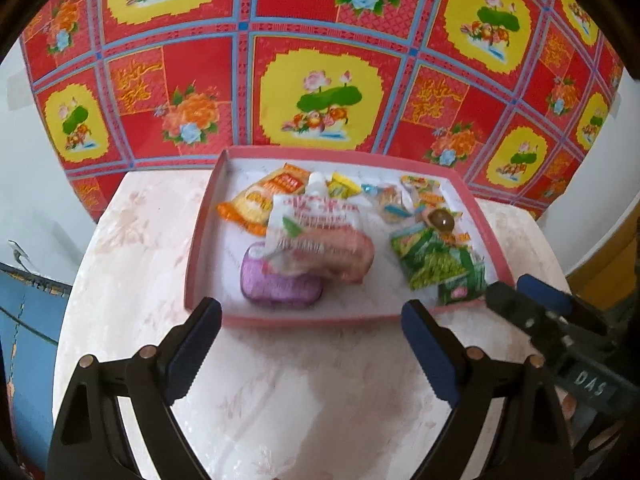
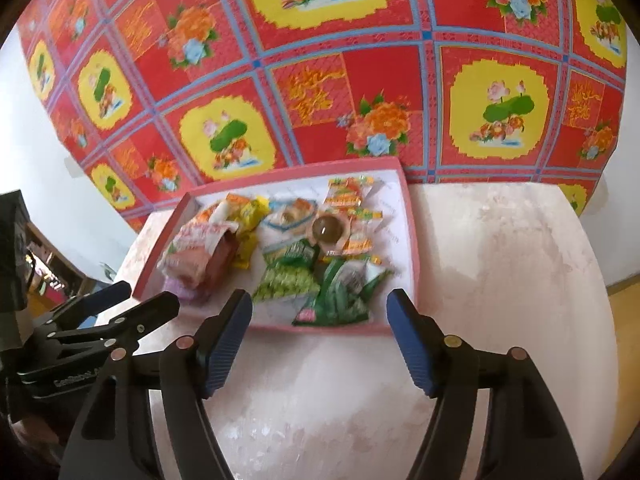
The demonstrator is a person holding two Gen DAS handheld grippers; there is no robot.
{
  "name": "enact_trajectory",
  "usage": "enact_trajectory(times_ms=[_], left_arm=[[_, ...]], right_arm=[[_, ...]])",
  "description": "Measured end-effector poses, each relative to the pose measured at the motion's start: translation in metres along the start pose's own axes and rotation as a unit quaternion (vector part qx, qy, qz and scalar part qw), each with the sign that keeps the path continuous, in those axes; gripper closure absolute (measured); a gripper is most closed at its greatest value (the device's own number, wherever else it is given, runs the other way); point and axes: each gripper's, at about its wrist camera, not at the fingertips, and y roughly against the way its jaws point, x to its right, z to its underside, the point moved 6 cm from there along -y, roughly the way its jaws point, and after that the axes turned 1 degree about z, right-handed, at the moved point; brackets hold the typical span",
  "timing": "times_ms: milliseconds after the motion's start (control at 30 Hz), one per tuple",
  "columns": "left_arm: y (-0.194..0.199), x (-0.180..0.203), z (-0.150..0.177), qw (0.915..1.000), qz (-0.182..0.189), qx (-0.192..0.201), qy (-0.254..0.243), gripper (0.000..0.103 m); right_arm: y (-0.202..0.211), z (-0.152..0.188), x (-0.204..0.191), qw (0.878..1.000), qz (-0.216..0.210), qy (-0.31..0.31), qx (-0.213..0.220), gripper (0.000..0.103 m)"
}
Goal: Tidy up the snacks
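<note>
Blurred snack packets crowd the pink tray point(image 1: 206, 216) on your bench point(image 1: 132, 240).
Your left tool point(image 1: 312, 320) and right tool point(image 2: 320, 312) both gape empty; packet labels are unreadable.

A tray point(image 1: 208, 236) sits on the counter point(image 1: 132, 248), its far edge toward a patterned cloth point(image 1: 320, 92) behind. In the tray, a pouch point(image 1: 320, 236) lies over a packet point(image 1: 280, 288) on the left, and bags point(image 1: 436, 260) lie on the right, with an egg point(image 1: 440, 221) just behind them.
</note>
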Motion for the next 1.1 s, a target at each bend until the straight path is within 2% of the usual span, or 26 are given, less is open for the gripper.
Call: enact_trajectory(times_ms=[233,367,700,967,1100], left_arm=[[-0.008,0.000,0.015,0.9996,-0.018,-0.011,-0.017,0.009],[-0.018,0.002,0.025,0.9989,-0.022,-0.031,-0.027,0.009],[-0.035,-0.003,0.036,0.9977,-0.024,-0.063,-0.013,0.009],[-0.035,-0.002,0.037,0.9976,-0.034,-0.056,-0.020,0.010],[-0.039,0.002,0.039,0.9964,-0.055,-0.053,-0.036,0.010]], right_arm=[[-0.009,0.020,-0.004,0.999,0.019,0.021,-0.024,0.031],[-0.015,0.024,-0.002,0.998,0.039,0.025,-0.035,0.031],[-0.029,0.029,0.005,0.997,0.059,0.016,-0.053,0.031],[-0.034,0.038,0.006,0.995,0.074,0.023,-0.061,0.031],[-0.036,0.041,0.002,0.993,0.086,0.045,-0.060,0.029]])
